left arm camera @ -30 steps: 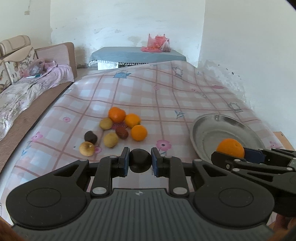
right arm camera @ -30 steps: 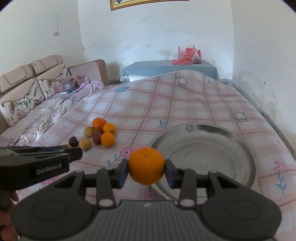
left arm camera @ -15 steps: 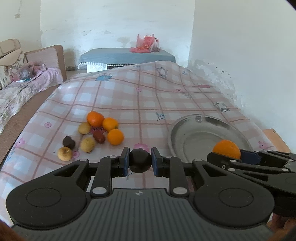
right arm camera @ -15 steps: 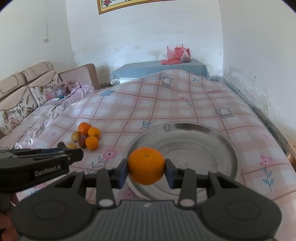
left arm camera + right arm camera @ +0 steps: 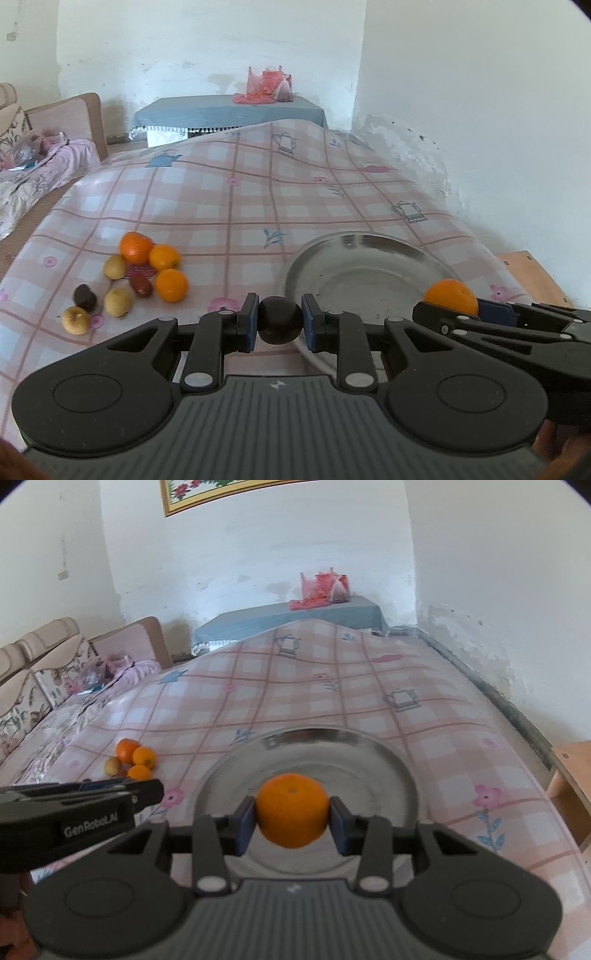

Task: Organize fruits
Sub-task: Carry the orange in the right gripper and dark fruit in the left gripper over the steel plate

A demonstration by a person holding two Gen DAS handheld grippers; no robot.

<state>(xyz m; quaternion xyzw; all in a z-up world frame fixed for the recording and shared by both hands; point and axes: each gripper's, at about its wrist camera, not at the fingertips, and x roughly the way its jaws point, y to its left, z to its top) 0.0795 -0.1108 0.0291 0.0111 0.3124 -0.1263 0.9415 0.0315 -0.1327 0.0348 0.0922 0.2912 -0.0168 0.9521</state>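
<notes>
My left gripper is shut on a small dark round fruit, held just before the near left rim of the metal plate. My right gripper is shut on an orange and hovers over the plate, which holds no fruit. From the left wrist view the right gripper shows at the right with its orange. A cluster of fruits lies on the tablecloth left of the plate: three oranges, yellowish fruits and dark ones.
The table wears a pink checked cloth. A white wall runs along its right side. A sofa stands to the left. Beyond the table a blue-covered stand carries red plastic bags. A wooden stool sits at right.
Both grippers have moved to the right with their fruit. The plate has come closer to centre under the right gripper, and the fruit cluster has slid left in both views.
</notes>
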